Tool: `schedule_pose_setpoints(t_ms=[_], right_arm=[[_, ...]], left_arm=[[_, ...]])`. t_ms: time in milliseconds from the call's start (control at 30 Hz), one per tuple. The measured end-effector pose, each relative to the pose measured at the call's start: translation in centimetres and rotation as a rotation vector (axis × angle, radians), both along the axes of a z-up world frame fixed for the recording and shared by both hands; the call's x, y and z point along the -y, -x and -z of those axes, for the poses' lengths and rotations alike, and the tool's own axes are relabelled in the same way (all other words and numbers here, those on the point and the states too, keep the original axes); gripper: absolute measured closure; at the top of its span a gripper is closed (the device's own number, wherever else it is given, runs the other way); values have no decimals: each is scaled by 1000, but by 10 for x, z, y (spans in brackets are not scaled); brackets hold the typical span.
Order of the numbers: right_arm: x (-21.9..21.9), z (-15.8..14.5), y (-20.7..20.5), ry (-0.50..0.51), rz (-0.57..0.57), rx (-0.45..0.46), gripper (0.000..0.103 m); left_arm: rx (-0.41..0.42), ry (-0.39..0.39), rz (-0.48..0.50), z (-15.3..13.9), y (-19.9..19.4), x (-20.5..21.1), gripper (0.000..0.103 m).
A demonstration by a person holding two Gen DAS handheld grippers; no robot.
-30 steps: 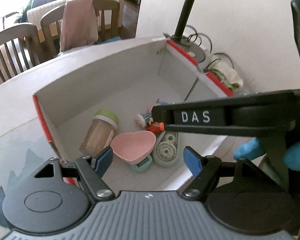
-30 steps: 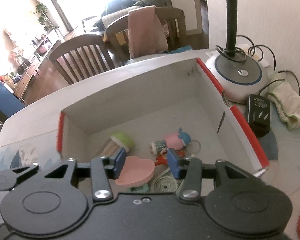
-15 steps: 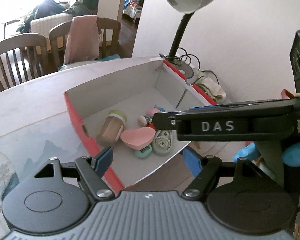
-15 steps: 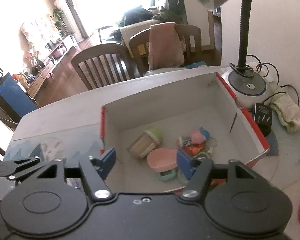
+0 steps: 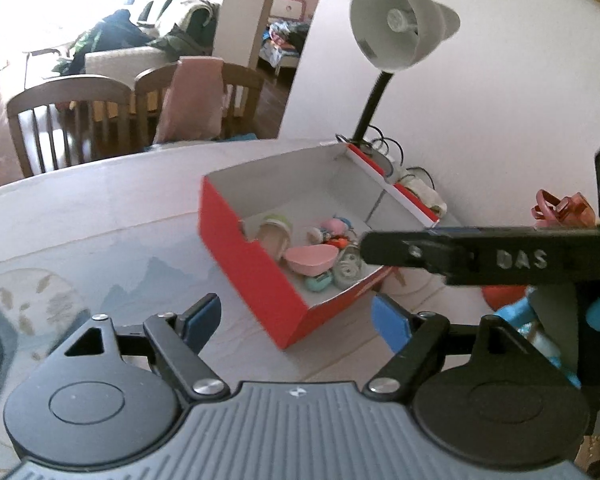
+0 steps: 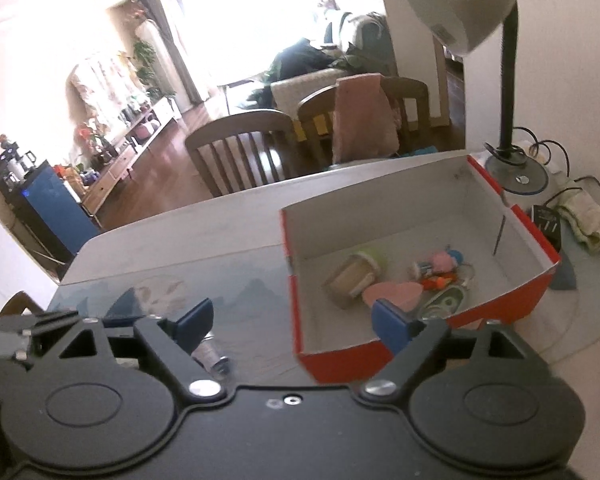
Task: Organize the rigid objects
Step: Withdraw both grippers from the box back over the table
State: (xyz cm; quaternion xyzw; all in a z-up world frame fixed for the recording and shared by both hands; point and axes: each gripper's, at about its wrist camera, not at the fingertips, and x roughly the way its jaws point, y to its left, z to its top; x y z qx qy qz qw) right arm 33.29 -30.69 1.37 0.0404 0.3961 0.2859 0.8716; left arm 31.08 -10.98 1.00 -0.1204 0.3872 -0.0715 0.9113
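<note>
The red cardboard box (image 6: 500, 312) sat on the table (image 5: 100, 208), and in it we saw a pink heart-shaped dish (image 6: 394, 292) beside a green-lidded jar (image 6: 354, 276) lying on its side, a correction-tape dispenser (image 5: 348, 267) and a small doll (image 6: 440, 262). Our left gripper (image 5: 296, 316) hung spread wide, nothing in it. Our right gripper (image 6: 290, 318) was spread too. A desk lamp (image 5: 396, 36) stood behind the box.

Black claw (image 5: 296, 320); blue pads (image 5: 388, 322)
</note>
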Motion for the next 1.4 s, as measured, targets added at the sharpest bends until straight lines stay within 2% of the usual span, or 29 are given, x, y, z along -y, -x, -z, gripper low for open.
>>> schedule_pose_setpoints(t_ms=[100, 200, 533, 667, 800, 1000, 1100, 1267, 1400], right_arm=[[-10, -2, 21, 8, -12, 43, 14], [-19, -3, 39, 1, -21, 75, 6], [-56, 8, 82, -6, -53, 124, 2], [-74, 20, 99, 12, -80, 112, 2], [-92, 33, 113, 38, -122, 92, 2], [-121, 56, 140, 107, -197, 97, 2], [-133, 70, 148, 144, -211, 94, 3], [-149, 92, 153, 177, -216, 66, 6], [-161, 107, 156, 221, -249, 60, 10]], left_arm=[[12, -1, -22, -3, 18, -18, 20], [15, -6, -32, -4, 32, -33, 19], [14, 18, -81, 7, 77, -82, 16], [12, 15, -90, 14, 90, -98, 14], [13, 15, -101, 24, 99, -113, 3], [3, 30, -102, 40, 107, -130, 1], [16, 11, -108, 50, 111, -135, 0], [-43, -29, -138, 78, 108, -145, 0], [-114, -2, -141, 105, 103, -152, 0]])
